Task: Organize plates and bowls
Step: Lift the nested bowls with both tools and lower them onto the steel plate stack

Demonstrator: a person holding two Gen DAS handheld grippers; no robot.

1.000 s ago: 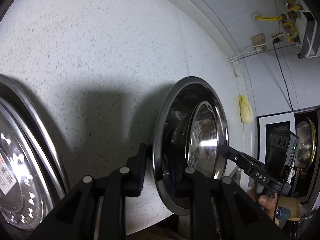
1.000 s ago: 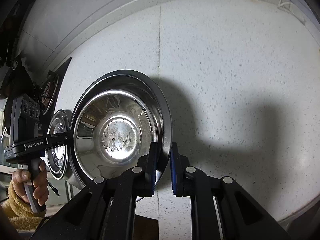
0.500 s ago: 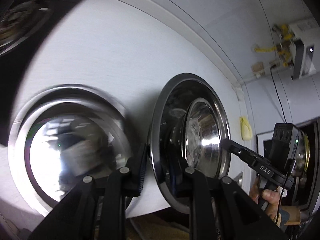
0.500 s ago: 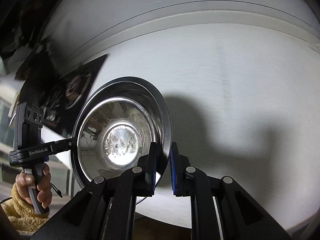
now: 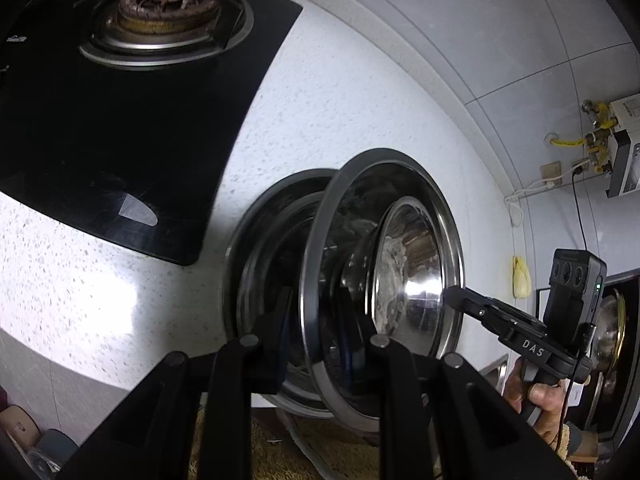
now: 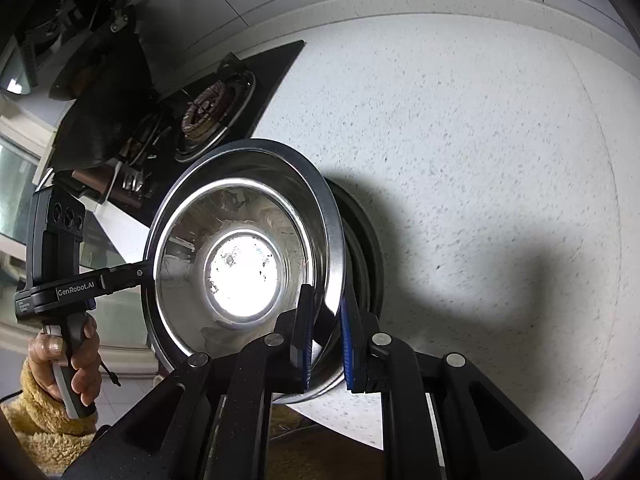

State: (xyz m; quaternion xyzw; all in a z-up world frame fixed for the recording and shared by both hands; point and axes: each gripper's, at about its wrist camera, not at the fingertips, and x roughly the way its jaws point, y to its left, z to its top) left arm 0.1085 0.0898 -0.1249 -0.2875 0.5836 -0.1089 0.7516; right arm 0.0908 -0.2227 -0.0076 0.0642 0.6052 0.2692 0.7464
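Held bowl: a steel bowl pinched by its rim on opposite sides, tipped so its mouth faces the right wrist camera – it hangs over a second steel dish on the white speckled counter, just in front of it.
Right gripper: fingers narrow, clamped on the bowl's rim at about 4 o'clock of the bowl in the right wrist view, 1 pad inside and 1 outside.
Left gripper: fingers narrow, straddling the rim at about 7 o'clock of the bowl in the left wrist view; they look closed on it, though the inner pad is partly hidden.
Risk, slip: polished metal held by a thin rim – if either grip eases first, the bowl would likely pivot on the other and drop.
Risk, mis-nest: the held bowl is tilted against the lower dish; lowered that way, 1 edge could catch the lower rim and sit crooked.
Risk, trapped pad: the outer pads lie between the 2 dishes, so a full seat may jam them.
Around: a black gas hob with its burner at 11 o'clock in the left wrist view, well apart from the dishes.
Also: a yellow cloth at 3 o'clock by the wall.
In the way: nothing seen between the bowls except the pads themselves.
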